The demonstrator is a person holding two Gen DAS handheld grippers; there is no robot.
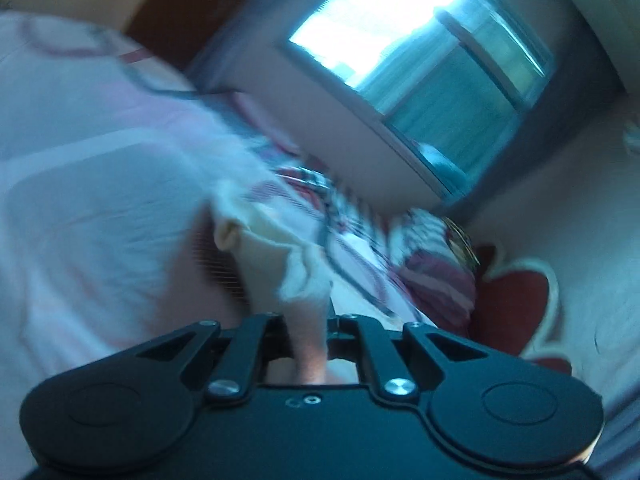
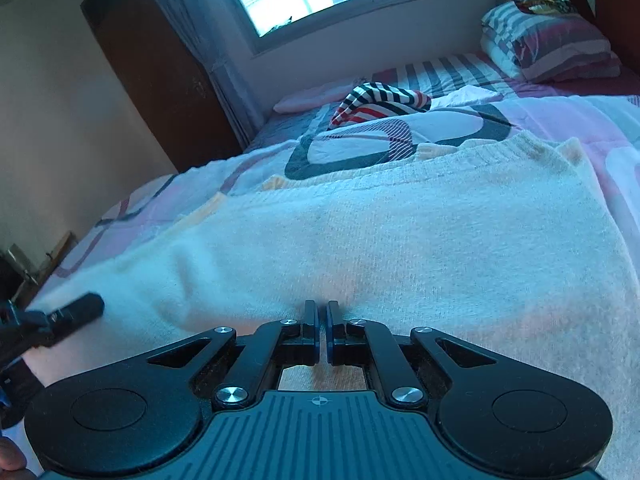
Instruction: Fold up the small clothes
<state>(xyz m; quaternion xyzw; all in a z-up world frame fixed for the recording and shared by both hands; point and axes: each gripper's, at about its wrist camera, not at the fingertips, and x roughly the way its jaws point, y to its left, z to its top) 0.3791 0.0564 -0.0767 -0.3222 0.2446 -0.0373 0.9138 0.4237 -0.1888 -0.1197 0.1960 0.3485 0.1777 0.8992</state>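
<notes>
One bed carries everything. One cream knitted sweater lies spread across its near edge. One striped garment is bunched near the far edge. One folded striped pile, perhaps pillows or bedding, sits at the far right corner. Two grippers show: the right gripper and the left gripper.
</notes>
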